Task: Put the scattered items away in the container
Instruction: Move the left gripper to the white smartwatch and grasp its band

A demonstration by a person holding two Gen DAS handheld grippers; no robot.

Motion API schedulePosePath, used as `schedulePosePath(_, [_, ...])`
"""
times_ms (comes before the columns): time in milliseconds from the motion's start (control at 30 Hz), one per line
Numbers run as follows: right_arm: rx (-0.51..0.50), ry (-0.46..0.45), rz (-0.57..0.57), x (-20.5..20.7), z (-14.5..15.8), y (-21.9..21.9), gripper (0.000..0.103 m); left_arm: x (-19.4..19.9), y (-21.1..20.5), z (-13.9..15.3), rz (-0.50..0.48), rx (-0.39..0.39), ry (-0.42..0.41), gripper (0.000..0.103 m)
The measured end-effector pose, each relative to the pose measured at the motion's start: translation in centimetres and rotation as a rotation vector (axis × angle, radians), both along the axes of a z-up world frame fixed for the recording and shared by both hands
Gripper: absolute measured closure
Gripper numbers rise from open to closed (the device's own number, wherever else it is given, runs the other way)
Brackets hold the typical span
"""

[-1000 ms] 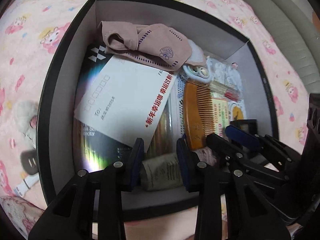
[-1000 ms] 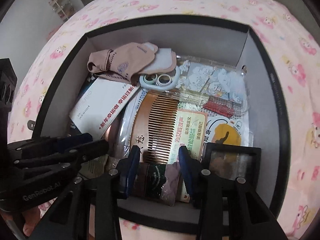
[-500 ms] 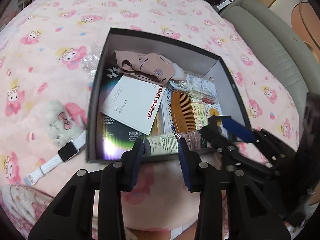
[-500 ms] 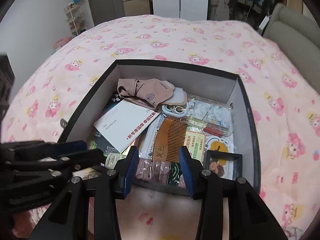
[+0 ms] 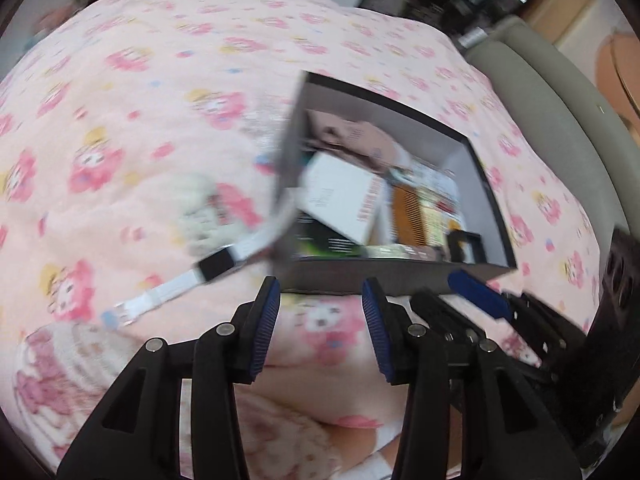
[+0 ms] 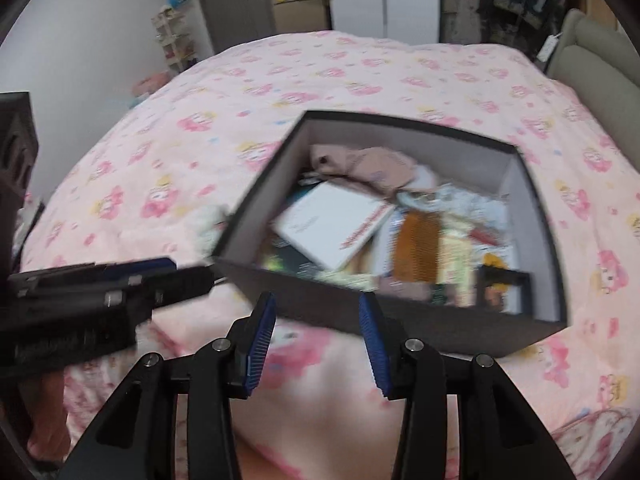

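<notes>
Black box (image 6: 400,320) (pink cartoon-print bedspread (image 6: 320,80))

Red print on the white envelope (image 6: 334,229) is perhaps lettering, too blurred to read.

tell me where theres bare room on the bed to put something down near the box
Free: the pink bedspread beyond the box's far wall, the strip along its right side, and the patch between its near wall and both grippers. Crowded: inside the box, with envelope and comb over other items, and left of the box, where the watch and a fluffy white toy lie.
</notes>
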State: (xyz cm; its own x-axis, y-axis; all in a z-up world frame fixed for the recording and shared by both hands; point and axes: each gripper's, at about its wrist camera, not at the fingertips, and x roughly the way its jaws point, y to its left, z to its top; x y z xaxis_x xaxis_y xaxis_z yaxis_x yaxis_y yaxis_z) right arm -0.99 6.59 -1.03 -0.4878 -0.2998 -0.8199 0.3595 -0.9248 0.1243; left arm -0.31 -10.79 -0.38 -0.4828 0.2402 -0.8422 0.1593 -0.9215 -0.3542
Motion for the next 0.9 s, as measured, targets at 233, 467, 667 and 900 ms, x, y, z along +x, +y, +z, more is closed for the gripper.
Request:
schedulePosePath(233, [-0.053,-0.146,0.087,0.1,-3.7,-4.9,0.064,0.5,-6.5,-4.3,0.172,-0.037,-0.142,0.060])
schedulePosePath(467, [-0.048,-0.260,0.093,-1.9,-7.0,-8.5,0.064,-3.7,-7.4,-6.9,0.088,-0.079,-0.249,0.057])
schedulePosePath(667, [-0.045,-0.327,0.115,-3.3,-9.3,-12.1,0.064,-6.7,-8.2,-10.6,-0.020,-0.099,-0.418,0.051])
schedulePosePath(900, [-0.019,-0.356,0.028,-4.1,-11.1,-11.2,0.064,-7.5,-6.2,-13.5,-0.145,-0.150,-0.524,0.060])
